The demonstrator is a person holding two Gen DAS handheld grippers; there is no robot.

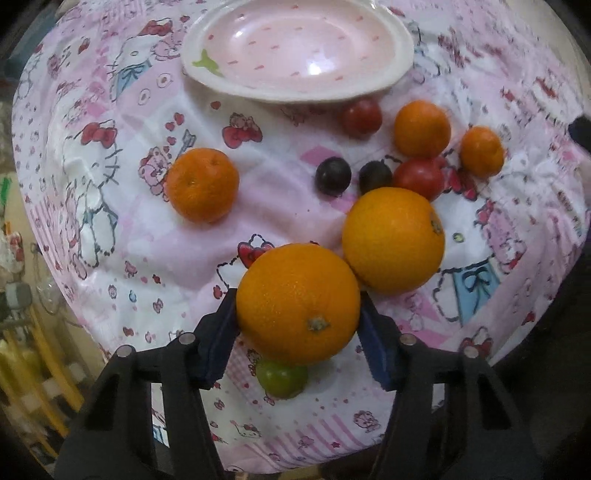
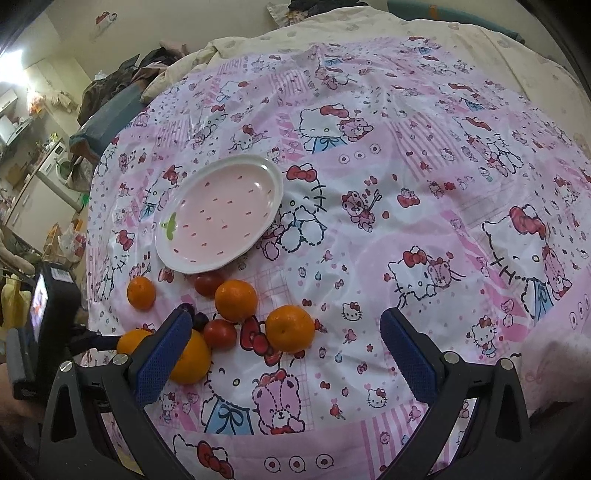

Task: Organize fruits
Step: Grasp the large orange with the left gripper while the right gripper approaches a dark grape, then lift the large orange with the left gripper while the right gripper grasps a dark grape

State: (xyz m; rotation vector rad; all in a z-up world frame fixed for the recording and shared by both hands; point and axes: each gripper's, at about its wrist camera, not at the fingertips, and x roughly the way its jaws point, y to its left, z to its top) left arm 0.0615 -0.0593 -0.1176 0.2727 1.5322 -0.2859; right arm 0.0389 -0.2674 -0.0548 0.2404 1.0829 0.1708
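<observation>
Pinched between the blue textured pads of the left gripper (image 1: 298, 314), a round, dimpled orange (image 1: 298, 303) sits at six o'clock from the glossy pink oval plate (image 1: 402, 55) on the cartoon-print cloth (image 1: 129, 229), while the right gripper (image 2: 286, 349) gapes wide, holding nothing.

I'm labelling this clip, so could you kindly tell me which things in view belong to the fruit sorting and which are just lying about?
Part of the job:
- large orange clamped in the left gripper
- second large orange
- small oranges, tomatoes, dark grapes, green fruit
- empty pink plate
- right gripper, open

Lying about:
- cartoon tablecloth
- cream bedding
- room clutter
</observation>
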